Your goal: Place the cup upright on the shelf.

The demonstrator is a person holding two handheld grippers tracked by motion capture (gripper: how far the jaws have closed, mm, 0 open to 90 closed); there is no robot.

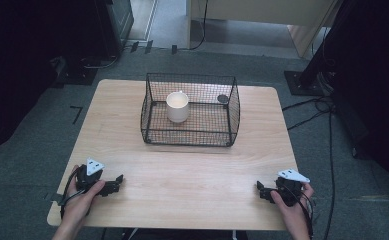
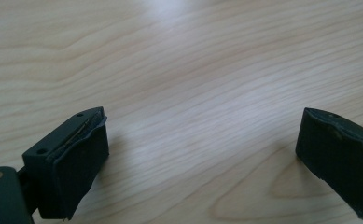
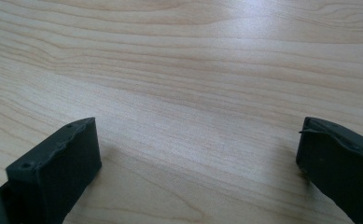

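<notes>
The left gripper (image 1: 118, 182) rests at the near left corner of the wooden table (image 1: 192, 175), jaws spread wide over bare wood. The right gripper (image 1: 260, 189) sits at the near right corner, jaws equally wide and holding nothing. A white mug (image 1: 177, 107) stands upright inside the black wire basket (image 1: 192, 137) (mid-table, well apart from both grippers).

A white cup (image 1: 177, 106) stands upright, mouth open, inside a black wire basket (image 1: 234, 112) at the far middle of the wooden table, toward the basket's left half, well apart from both near corners.
</notes>
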